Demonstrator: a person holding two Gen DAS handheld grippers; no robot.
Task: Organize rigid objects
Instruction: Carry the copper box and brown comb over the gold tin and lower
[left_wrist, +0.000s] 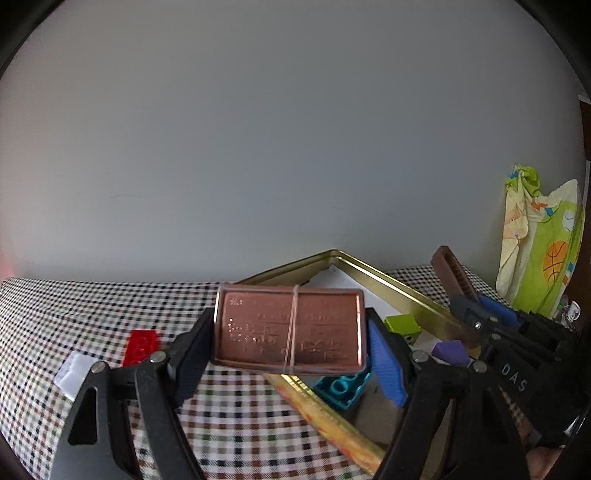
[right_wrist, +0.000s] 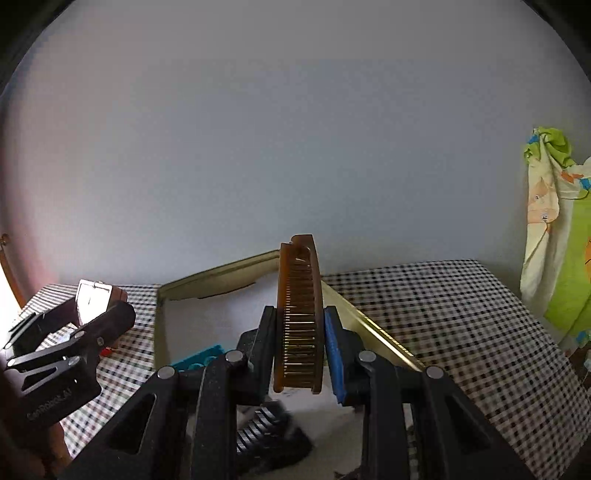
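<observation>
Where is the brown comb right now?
The brown comb is clamped upright in the right gripper, held over the gold tin tray. From the left camera it shows at far right, beyond the copper tin.

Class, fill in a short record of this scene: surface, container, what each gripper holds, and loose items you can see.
surface: checked cloth
container: gold tin box, open
left gripper: shut on copper tin, rubber band around it
right gripper: shut on brown comb, standing on end
in box: teal brick, green brick, purple block
on cloth: red brick
</observation>
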